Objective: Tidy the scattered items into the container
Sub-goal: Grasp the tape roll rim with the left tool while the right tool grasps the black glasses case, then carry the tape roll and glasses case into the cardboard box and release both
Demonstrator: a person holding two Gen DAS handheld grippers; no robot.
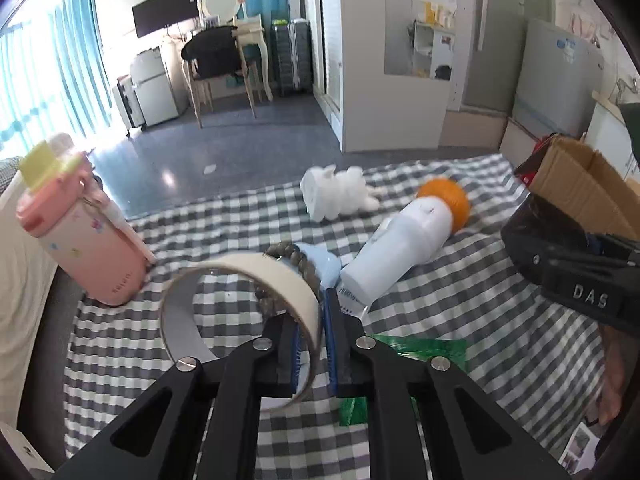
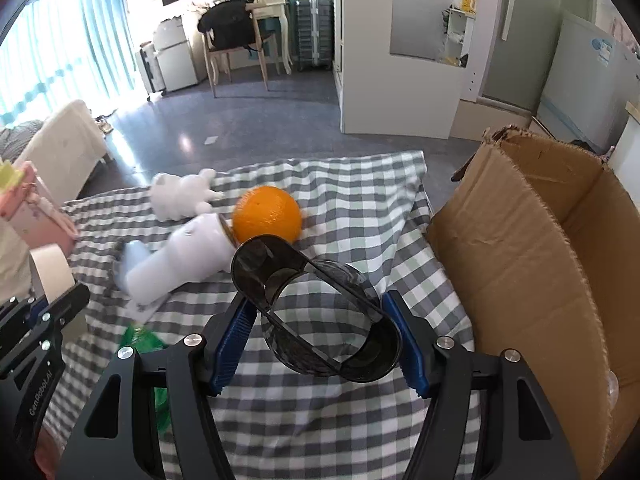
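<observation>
Left wrist view: a masking tape roll (image 1: 240, 312) is clamped by the left gripper (image 1: 316, 344). Dark sunglasses (image 2: 320, 316) are gripped by the right gripper (image 2: 320, 344) beside the cardboard box (image 2: 532, 260).

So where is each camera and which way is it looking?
Left wrist: sits on the left tool, looks along its fingers at the tape roll it pinches above the checked cloth; the right tool shows too.
Right wrist: sits on the right tool, which grips a dark cup beside the cardboard box; the left tool shows at the edge.
Shared: orange, white bottle.
</observation>
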